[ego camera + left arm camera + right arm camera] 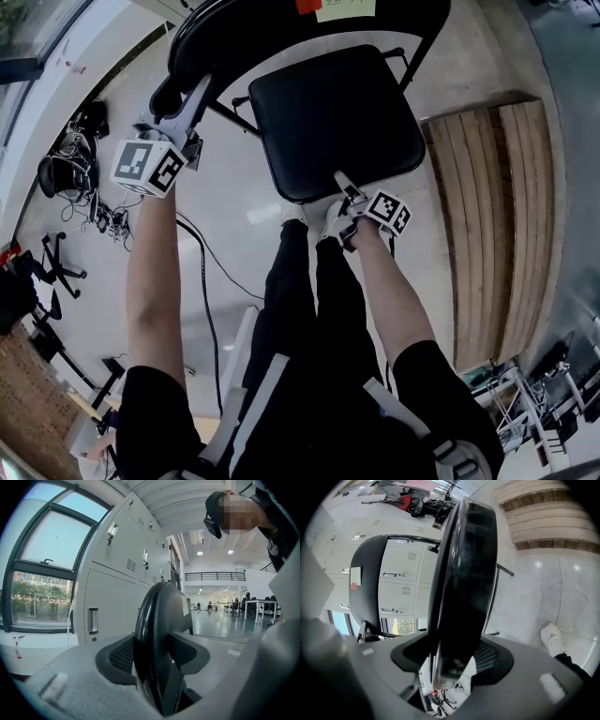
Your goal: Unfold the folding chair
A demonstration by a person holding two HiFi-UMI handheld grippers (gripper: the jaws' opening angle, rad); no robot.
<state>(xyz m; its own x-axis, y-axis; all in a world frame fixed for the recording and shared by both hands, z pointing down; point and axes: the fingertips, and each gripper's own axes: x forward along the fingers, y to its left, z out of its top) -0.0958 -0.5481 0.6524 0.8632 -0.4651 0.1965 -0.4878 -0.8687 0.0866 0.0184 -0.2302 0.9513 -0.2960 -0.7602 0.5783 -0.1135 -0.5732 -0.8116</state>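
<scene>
Seat [333, 117] looks almost flat.
Left gripper [194, 98] clamps backrest [281, 28], right gripper [344, 183] clamps seat's front edge; press down squarely.

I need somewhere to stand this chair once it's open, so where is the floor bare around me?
Best is the pale floor left of the seat, bordered by the floor cable and the tangle of gear. Right of the seat, wooden boards leave only a narrow strip. The left edge is crowded.
</scene>
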